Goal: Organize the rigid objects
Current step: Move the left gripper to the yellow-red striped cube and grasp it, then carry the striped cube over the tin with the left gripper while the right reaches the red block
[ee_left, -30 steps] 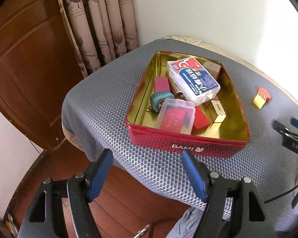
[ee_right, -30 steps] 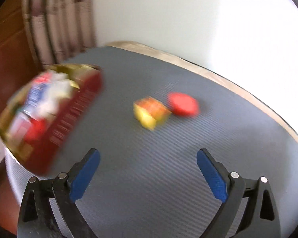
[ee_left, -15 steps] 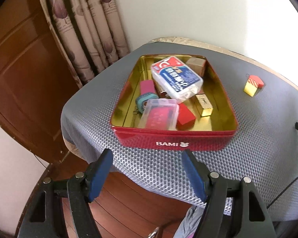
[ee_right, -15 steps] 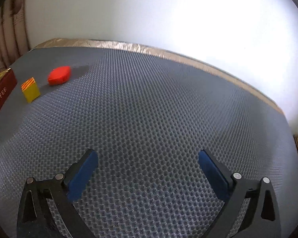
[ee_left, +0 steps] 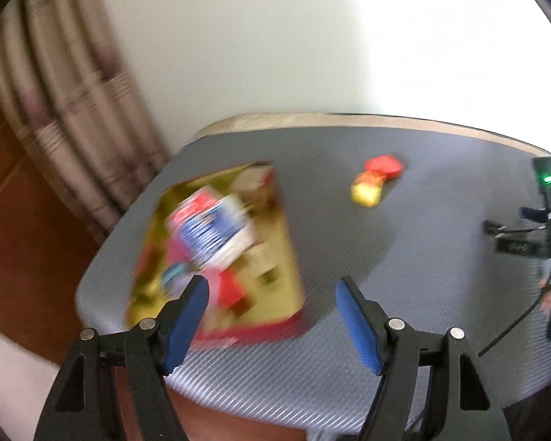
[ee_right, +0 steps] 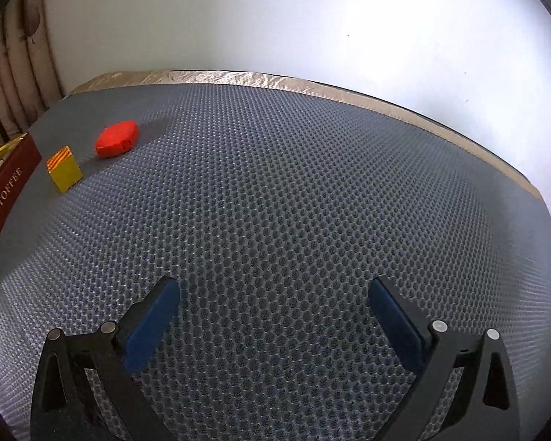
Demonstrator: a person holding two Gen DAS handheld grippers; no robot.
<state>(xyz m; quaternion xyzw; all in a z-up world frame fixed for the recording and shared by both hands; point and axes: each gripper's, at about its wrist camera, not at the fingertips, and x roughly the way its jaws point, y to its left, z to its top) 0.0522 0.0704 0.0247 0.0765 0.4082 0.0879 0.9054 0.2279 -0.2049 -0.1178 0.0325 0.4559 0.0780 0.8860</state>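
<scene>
On a grey mesh mat (ee_right: 294,191), a yellow block (ee_right: 64,168) and red piece (ee_right: 116,139) lie loose beside the red tin (ee_left: 216,253), likely awaiting sorting. The left gripper (ee_left: 270,312) and right gripper (ee_right: 273,312) are both spread wide, empty.

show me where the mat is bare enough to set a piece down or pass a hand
The widest free patch is the grey mat ahead of the right gripper, from the yellow block and red piece across to the wall side. Crowded: inside the red tin, packed with boxes, and the spot where those two pieces sit close beside it.
</scene>
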